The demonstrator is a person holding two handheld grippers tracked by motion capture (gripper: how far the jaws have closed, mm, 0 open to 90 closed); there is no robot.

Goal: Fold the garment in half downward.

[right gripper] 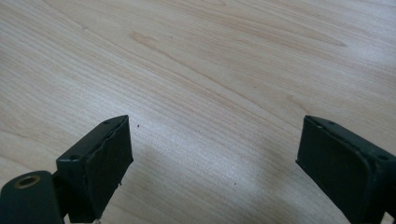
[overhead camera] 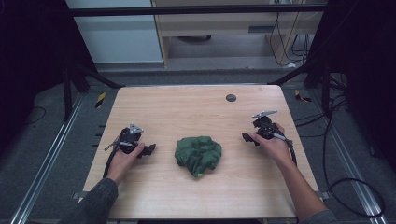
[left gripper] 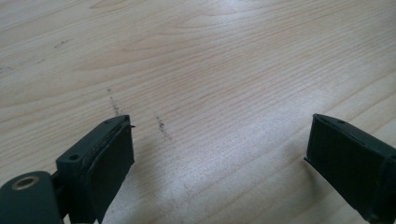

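A: Pale wood grain is what I see first: a table (overhead camera: 154, 196) running away from the person's forearms at the near edge. What do you want to know?

B: Where are the tools, and are they gripping anything?

A: 2 of them. The left gripper (overhead camera: 148, 150) rests on the wood at the left, the right gripper (overhead camera: 248, 137) at the right. Both have their jaws spread wide with nothing but bare tabletop between them.

B: And the object?

A: A crumpled green cloth (overhead camera: 198, 154) lies between them, near the middle, touching neither.

B: How would it handle?

A: I'd guess light, soft and floppy, not fragile. Pinching a raised fold or an outer edge looks easiest. Farther back, a small dark disc (overhead camera: 230, 97) sits near the far edge.
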